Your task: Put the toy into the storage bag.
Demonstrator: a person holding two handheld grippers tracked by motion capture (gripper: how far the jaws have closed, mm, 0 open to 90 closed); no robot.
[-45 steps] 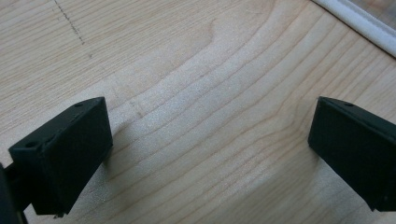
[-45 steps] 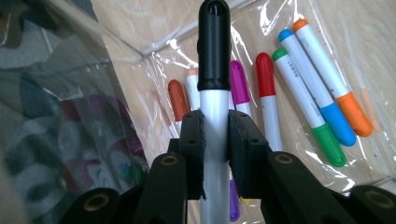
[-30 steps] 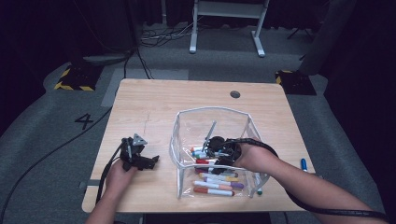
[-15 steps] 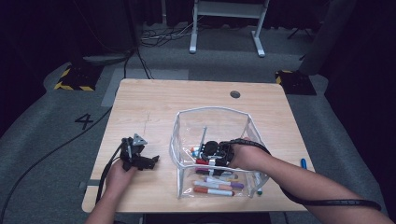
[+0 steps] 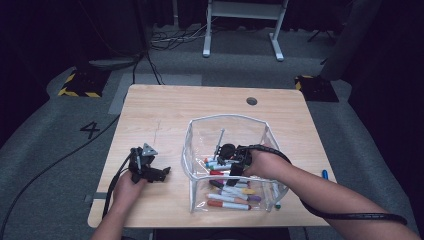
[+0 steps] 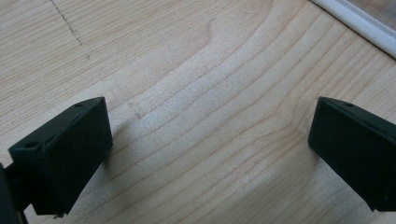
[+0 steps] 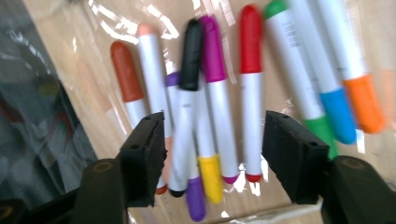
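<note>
Right gripper (image 7: pixel 212 149) — jaws just opened — above markers (image 7: pixel 219 107) in clear bin (image 5: pixel 192 150).

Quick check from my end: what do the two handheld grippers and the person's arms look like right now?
Both the left gripper and the right gripper are black with blocky black jaws. A grey three-cornered plate tops the left one. A black cable trails from the right. Forearms are bare, no sleeves.

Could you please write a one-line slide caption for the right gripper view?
Open right gripper poised above coloured markers lying in a clear container, black-capped marker between its jaws.
</note>
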